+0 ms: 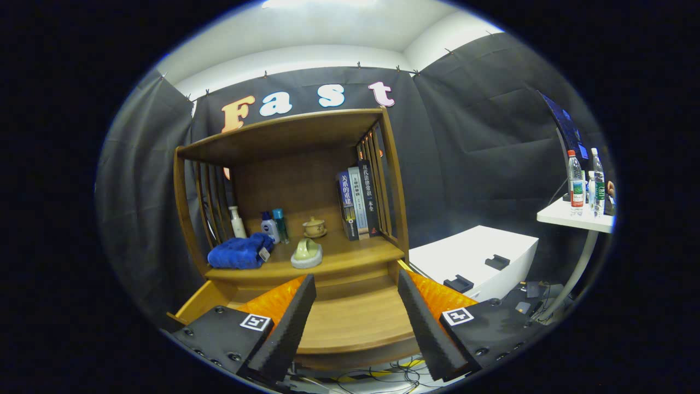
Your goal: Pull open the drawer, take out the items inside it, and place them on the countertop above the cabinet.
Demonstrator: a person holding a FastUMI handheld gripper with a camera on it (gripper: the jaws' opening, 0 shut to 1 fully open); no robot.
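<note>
Tongs (356,314): spread, holding nothing, over the pulled-out drawer (350,323).
Towel (236,251): on the desk, far left; soft, light, pinch a fold.

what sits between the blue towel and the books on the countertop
In the claw view, between the blue towel and the books: two small bottles, a lidded cup, a pale dish.

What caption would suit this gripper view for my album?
Open gripper held empty over the pulled-out wooden drawer, the countertop beyond holding a blue towel, bottles and books.
</note>
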